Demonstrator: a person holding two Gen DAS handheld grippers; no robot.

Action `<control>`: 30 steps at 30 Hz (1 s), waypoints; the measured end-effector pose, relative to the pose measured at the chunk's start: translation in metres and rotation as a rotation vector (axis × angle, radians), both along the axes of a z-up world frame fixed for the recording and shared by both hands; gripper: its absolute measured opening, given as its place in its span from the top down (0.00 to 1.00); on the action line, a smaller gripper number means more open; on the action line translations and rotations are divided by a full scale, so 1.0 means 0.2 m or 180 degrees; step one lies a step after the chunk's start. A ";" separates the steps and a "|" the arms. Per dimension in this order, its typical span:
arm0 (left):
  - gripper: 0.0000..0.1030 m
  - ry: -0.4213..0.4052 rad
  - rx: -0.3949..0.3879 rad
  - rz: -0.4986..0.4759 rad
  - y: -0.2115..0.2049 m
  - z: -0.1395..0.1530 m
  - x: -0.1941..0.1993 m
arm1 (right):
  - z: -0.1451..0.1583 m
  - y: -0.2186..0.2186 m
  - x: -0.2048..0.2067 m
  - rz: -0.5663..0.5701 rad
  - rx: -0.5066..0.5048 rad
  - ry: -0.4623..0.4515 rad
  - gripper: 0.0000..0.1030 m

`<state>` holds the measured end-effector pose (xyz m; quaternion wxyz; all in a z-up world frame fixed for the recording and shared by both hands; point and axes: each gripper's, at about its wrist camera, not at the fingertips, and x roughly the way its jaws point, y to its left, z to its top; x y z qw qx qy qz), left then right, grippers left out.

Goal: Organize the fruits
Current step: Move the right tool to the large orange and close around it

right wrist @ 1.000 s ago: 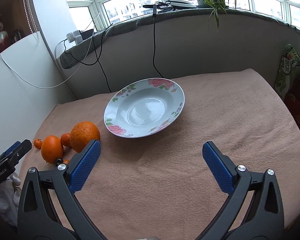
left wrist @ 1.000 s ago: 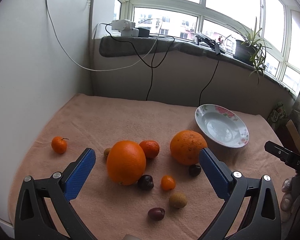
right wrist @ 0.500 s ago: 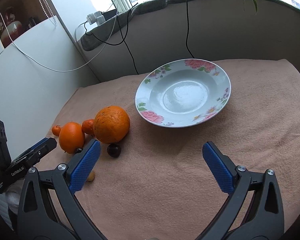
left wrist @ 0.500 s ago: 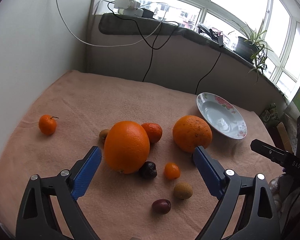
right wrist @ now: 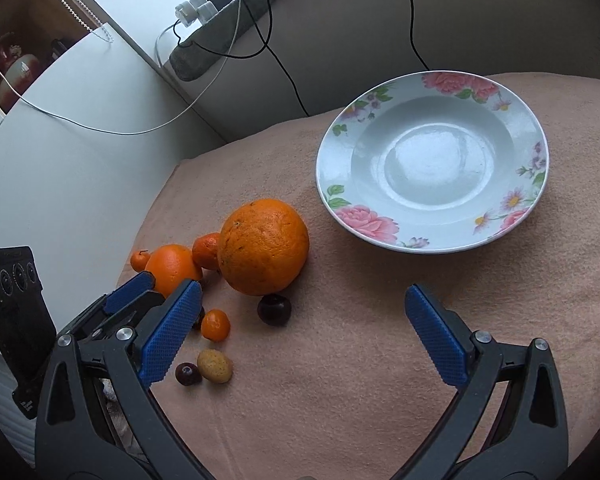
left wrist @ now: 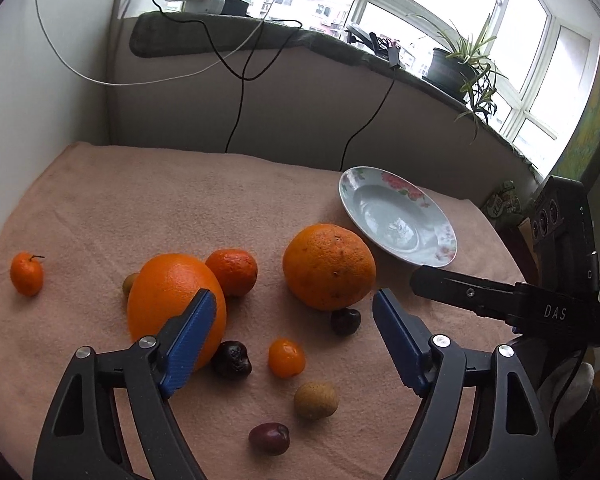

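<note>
We find the task barely begun: the flowered plate [right wrist: 431, 236] holds nothing, and every fruit lies on the pink cloth [left wrist: 180, 200] to its left. The rough large orange [left wrist: 329, 266] sits nearest the plate, the smooth orange [left wrist: 168, 292] beside a mandarin [left wrist: 232, 272], with small dark and tan fruits in front. Our left gripper [left wrist: 288, 344] tilts down over the small orange fruit [left wrist: 286, 358]; its jaws have just been closing, with no pad yet touching fruit. Our right gripper [right wrist: 300, 332] angles down between the fruit and the plate, jaws spread wide and empty.
</note>
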<state>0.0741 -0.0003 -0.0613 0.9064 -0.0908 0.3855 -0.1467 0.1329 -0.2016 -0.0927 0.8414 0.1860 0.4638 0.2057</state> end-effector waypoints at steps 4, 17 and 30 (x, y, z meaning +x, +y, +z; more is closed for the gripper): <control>0.24 0.0007 0.0054 -0.0156 -0.05 -0.01 0.04 | -0.02 0.02 0.05 -0.0024 0.0138 0.0122 0.00; 0.29 0.0191 0.0033 -0.0389 -0.12 -0.07 0.14 | -0.07 0.13 0.15 0.0027 0.0313 0.0338 0.00; 0.36 0.0190 0.0199 -0.0488 -0.19 -0.10 0.19 | -0.10 0.20 0.18 0.0093 0.0278 0.0375 0.10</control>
